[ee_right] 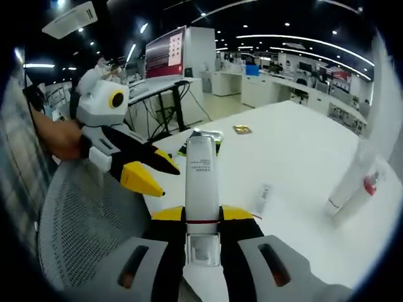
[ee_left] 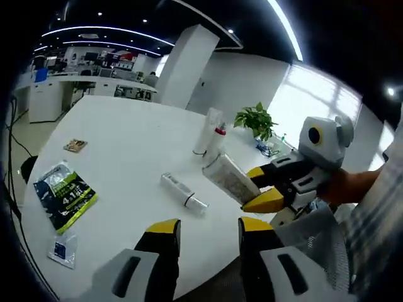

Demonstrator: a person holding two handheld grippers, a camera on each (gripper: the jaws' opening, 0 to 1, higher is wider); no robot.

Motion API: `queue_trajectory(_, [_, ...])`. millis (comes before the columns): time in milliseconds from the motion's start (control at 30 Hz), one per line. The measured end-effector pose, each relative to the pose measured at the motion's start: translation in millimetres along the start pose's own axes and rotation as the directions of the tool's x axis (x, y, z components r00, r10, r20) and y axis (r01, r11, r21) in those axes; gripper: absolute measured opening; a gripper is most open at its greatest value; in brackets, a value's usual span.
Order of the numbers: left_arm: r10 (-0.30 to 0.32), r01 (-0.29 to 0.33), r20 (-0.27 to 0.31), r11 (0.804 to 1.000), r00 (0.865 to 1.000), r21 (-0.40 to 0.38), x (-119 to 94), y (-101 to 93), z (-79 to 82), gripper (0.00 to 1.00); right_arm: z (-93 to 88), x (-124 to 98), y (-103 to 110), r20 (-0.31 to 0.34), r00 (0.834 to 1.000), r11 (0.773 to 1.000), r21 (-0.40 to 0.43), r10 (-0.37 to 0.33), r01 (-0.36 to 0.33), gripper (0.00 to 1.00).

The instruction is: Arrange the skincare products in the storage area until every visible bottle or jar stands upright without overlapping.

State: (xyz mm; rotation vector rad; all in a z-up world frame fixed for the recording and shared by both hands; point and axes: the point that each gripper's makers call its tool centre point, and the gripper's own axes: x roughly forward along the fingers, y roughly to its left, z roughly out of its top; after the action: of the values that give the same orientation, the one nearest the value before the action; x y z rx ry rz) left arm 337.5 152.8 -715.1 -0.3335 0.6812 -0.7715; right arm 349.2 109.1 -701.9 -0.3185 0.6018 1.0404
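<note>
My right gripper (ee_right: 201, 217) pinches a white tube (ee_right: 201, 179) near its lower end, jaws pressed to both flat sides; the tube rises straight up the right gripper view, above the table (ee_right: 296, 145) edge. In the left gripper view the same tube (ee_left: 230, 178) sticks out tilted from the right gripper (ee_left: 259, 186), over the near part of the table (ee_left: 126, 126).

My left gripper (ee_left: 208, 228) is spread and holds nothing. It hangs at the near table edge.

Handling, as I judge it: the tube looks like light plastic, smooth, somewhat squeezable. A hard pinch could dent it or push product toward the cap. Grip low on the stiffer end. It is tall and narrow, so it may tip when set down.

A small clear bottle (ee_left: 183, 192) lies on its side mid-table, well apart from the rest. It reads as stiff, slick and round, so it may roll. I would take it across the body near the middle, then stand it up.

Two tall bottles stand further back, just beside each other: a white bottle (ee_left: 208, 131) and one with a red cap (ee_left: 217, 139). Whether they touch I cannot tell. Both upright.

Contents: none can be read. Fill levels are hidden by the opaque walls, and the clear one is too small to judge.

Also on the table: a green packet (ee_left: 63, 194), a small blue sachet (ee_left: 61, 249) and a small brown packet (ee_left: 75, 145), all flat.
</note>
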Motion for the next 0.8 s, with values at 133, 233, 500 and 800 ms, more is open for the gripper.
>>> queue_trajectory(133, [-0.048,0.048,-0.003,0.999,0.999,-0.027,-1.9,-7.8,-1.8,0.37,-1.4,7.4,5.3,-0.044,0.998,0.997,-0.063,0.051,-0.054,0.17])
queue_trajectory(233, [-0.020,0.020,0.008,1.000,1.000,0.017,-2.2,-5.3,0.4,0.38,-8.0,8.5,11.3,-0.110,0.990,0.988,-0.114,0.091,-0.103,0.17])
queue_trajectory(500, [0.061,-0.050,-0.068,0.988,0.996,0.149,-2.1,1.3,-13.5,0.38,-20.1,10.2,18.8,-0.193,0.971,0.964,-0.196,0.140,-0.178,0.18])
queue_trajectory(800, [0.182,-0.122,-0.096,0.890,0.979,0.440,2.5,6.7,-17.5,0.65,-19.9,0.5,15.4,-0.267,0.956,0.930,-0.304,0.124,-0.206,0.18])
